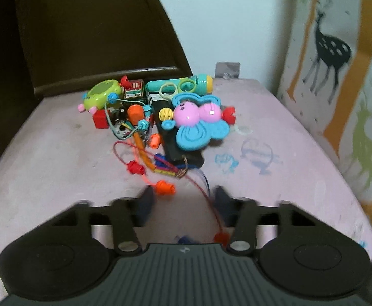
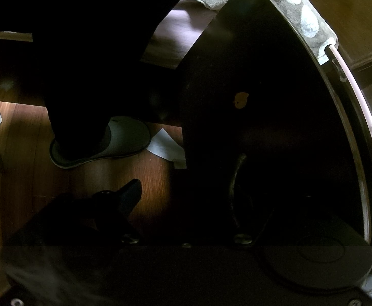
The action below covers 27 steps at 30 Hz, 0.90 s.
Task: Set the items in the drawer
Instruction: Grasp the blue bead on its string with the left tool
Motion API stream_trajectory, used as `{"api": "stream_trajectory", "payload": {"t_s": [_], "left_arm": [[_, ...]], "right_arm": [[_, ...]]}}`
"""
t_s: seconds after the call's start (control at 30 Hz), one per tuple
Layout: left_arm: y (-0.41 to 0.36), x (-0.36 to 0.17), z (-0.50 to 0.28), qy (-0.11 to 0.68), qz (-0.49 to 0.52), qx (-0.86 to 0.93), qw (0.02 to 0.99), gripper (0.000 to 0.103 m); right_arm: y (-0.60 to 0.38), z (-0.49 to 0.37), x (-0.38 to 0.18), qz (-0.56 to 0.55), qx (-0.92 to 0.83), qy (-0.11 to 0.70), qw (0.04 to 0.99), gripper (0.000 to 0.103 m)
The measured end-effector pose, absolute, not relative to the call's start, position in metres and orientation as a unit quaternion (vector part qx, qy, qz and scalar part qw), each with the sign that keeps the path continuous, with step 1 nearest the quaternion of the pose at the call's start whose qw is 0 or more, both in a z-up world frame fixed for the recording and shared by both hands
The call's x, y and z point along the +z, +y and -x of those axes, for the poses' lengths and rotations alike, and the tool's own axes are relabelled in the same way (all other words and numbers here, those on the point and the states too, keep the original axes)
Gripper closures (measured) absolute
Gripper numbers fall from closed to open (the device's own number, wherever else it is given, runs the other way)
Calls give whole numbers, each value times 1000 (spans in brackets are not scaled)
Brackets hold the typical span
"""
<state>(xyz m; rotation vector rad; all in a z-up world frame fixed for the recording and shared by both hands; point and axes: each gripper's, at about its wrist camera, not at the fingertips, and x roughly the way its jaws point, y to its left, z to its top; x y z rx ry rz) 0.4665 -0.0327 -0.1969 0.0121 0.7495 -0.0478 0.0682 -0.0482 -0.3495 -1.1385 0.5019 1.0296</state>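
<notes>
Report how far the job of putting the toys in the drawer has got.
Done: nothing visibly stowed; no open drawer shows in either view. In hand: the left gripper is at the near edge of the toy pile on the pink tabletop, a red string between its parted fingers, not pinched. The right gripper hangs open by the dark cabinet front, holding nothing. Left: the whole pile, including the butterfly rattle.

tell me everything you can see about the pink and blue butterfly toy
The butterfly toy looks like glossy moulded plastic: a pink two-lobed body with a small drawn face, light blue wings with raised swirl ridges, a red knob at one end and a yellow perforated ball by the head. It lies flat at the right of the toy pile on the pink tabletop, overlapping a black box, with a teal flashlight toy just behind. No gripper touches it.
</notes>
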Motion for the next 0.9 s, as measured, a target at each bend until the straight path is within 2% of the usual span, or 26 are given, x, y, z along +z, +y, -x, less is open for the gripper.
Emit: {"api": "stream_trajectory", "payload": {"t_s": [0.03, 0.07, 0.1, 0.2, 0.57, 0.73, 0.83, 0.87, 0.9], "left_arm": [[-29, -195, -464, 370, -2, -28, 929, 78], [-27, -194, -461, 374, -5, -32, 927, 88], [-26, -193, -458, 378, -10, -36, 925, 93], [-23, -191, -446, 386, -13, -55, 921, 100], [-12, -174, -381, 398, 40, -138, 906, 102], [-21, -167, -342, 405, 34, -184, 895, 102], [-23, -160, -330, 379, 9, -171, 909, 102], [-23, -158, -330, 371, 1, -164, 914, 100], [-22, -157, -336, 371, -2, -153, 916, 90]], "right_arm": [[-48, -68, -350, 509, 460, 225, 691, 26], [-48, -68, -350, 509, 460, 225, 691, 26], [-48, -68, -350, 509, 460, 225, 692, 26], [-48, -67, -350, 510, 459, 226, 692, 26], [-48, -67, -350, 512, 457, 227, 691, 26], [-48, -68, -350, 513, 456, 227, 691, 26], [-49, -68, -349, 513, 456, 228, 691, 26], [-49, -68, -349, 513, 455, 229, 691, 26], [-49, -68, -349, 513, 455, 229, 691, 26]]}}
